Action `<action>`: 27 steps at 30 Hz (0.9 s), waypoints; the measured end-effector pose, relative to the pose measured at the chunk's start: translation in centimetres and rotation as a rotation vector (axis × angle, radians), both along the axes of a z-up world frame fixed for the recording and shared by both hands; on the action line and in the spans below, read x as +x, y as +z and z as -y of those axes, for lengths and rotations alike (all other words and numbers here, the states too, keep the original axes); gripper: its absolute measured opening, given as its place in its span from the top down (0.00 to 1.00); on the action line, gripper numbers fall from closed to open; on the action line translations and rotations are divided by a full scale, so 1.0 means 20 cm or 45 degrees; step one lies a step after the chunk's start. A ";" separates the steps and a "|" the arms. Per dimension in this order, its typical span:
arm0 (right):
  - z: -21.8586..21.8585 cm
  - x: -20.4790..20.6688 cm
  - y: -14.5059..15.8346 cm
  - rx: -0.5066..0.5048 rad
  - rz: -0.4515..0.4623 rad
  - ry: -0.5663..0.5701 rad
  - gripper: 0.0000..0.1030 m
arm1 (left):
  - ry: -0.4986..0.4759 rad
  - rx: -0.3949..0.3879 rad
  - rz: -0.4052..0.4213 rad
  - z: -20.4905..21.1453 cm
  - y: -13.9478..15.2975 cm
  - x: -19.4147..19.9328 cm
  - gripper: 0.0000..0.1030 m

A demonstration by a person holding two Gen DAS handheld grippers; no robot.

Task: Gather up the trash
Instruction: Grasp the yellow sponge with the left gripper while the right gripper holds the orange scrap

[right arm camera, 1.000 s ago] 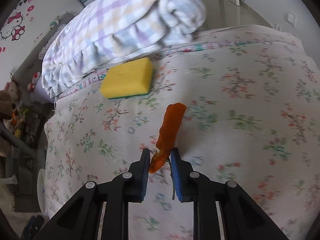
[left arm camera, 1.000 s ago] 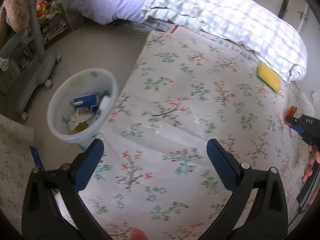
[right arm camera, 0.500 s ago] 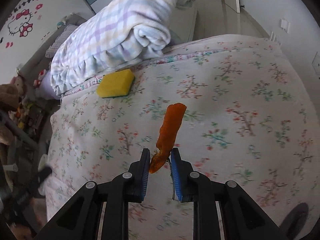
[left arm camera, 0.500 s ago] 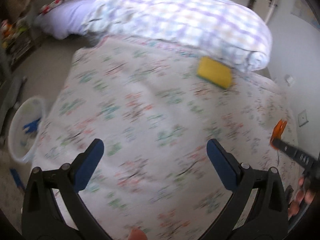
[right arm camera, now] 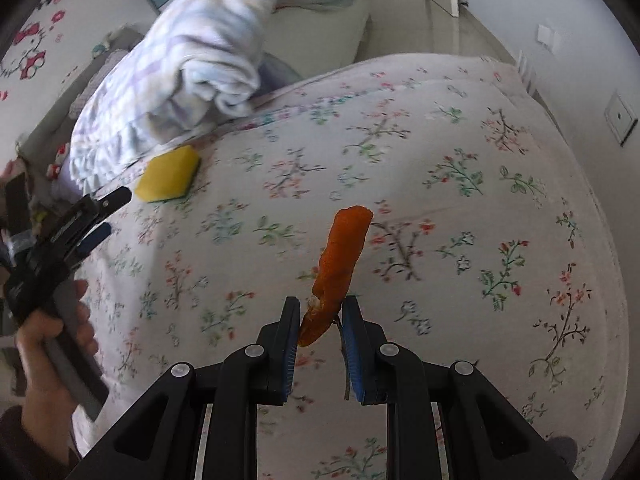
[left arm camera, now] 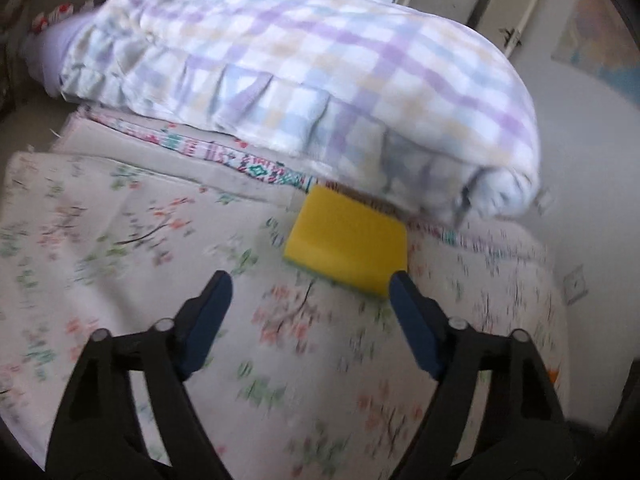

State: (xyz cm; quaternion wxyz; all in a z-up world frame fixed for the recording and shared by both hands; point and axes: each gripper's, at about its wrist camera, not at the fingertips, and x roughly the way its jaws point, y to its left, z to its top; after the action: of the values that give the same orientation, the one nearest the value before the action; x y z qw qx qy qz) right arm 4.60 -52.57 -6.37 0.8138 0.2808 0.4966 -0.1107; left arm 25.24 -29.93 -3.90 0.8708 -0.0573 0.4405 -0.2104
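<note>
Right gripper (right arm camera: 320, 322) is clamped on an orange peel (right arm camera: 338, 268); the pads pinch its lower end and the rest of the strip stands up and away from the fingers, above the floral sheet (right arm camera: 460, 208). Left gripper (left arm camera: 310, 284) is not gripping: its jaws are wide but closing, with nothing between them but bare sheet. Its right finger (left arm camera: 416, 320) tip overlaps the near corner of the sponge (left arm camera: 348, 236) in the left wrist view; contact cannot be confirmed through the blur. That sponge, yellow, lies flat on the sheet just beside the edge of a rolled checked quilt (left arm camera: 320, 64). From the right wrist view the left gripper is at the frame's left, held by a hand (right arm camera: 48, 344), pointing at the sponge and near it.
</note>
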 end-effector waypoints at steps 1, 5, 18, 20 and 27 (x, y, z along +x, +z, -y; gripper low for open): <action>0.01 0.01 -0.01 0.007 -0.003 -0.008 0.78 | 0.006 -0.029 -0.003 0.01 -0.02 0.03 0.26; 0.02 0.03 -0.03 0.010 -0.018 0.005 0.78 | 0.033 -0.063 -0.009 0.03 -0.10 0.12 0.32; -0.01 0.05 -0.05 -0.035 -0.042 0.009 0.78 | -0.067 -0.028 -0.023 0.13 -0.10 0.10 0.73; -0.02 0.05 -0.03 -0.030 -0.032 0.008 0.78 | -0.077 -0.032 -0.033 0.09 -0.07 0.08 0.77; -0.10 0.03 0.06 0.018 0.017 0.004 0.78 | -0.157 0.027 -0.004 -0.07 0.07 -0.08 0.78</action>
State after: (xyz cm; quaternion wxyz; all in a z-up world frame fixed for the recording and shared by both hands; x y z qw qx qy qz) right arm 5.28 -50.60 -5.24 0.8153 0.2865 0.4924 -0.1041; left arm 23.71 -28.54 -2.55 0.8561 -0.0213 0.4466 -0.2590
